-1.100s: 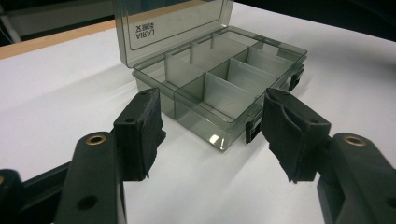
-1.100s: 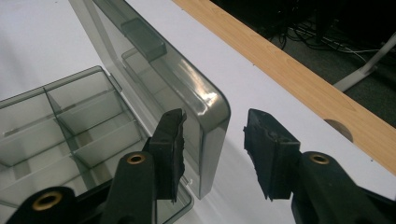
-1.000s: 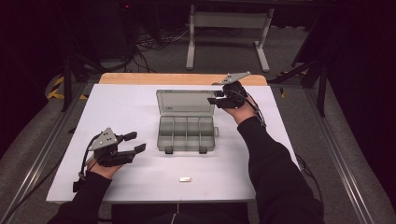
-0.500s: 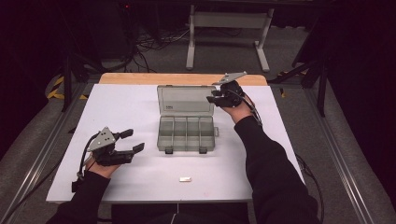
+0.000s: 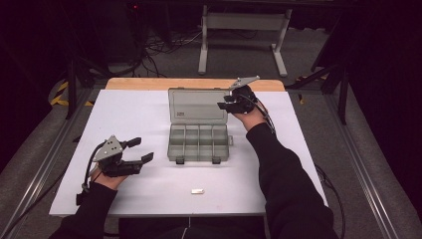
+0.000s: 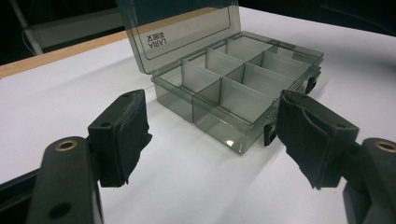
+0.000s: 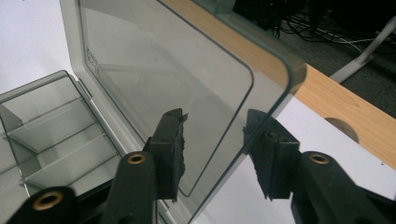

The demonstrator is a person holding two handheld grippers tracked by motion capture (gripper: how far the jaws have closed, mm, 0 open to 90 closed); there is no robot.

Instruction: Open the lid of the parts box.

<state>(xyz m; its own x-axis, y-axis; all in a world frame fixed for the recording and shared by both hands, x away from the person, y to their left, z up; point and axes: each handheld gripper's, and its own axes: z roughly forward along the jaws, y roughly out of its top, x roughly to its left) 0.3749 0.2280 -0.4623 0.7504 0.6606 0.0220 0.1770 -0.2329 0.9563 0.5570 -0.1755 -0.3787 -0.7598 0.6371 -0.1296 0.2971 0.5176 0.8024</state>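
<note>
My right gripper point(image 5: 225, 105) straddles the raised lid's point(image 5: 196, 105) right edge, jaws just opening, pads seemingly off it. The compartment box point(image 5: 199, 143) lies mid-table, long axis left-right. My left gripper point(image 5: 141, 150), spread empty, waits near-left.

The smoky grey translucent plastic organizer box point(image 5: 198, 143), split by thin dividers into empty compartments, sat in the middle of the white table with its two front latches undone and its labelled clear hinged lid point(image 5: 197, 105) standing raised at the far side.
</note>
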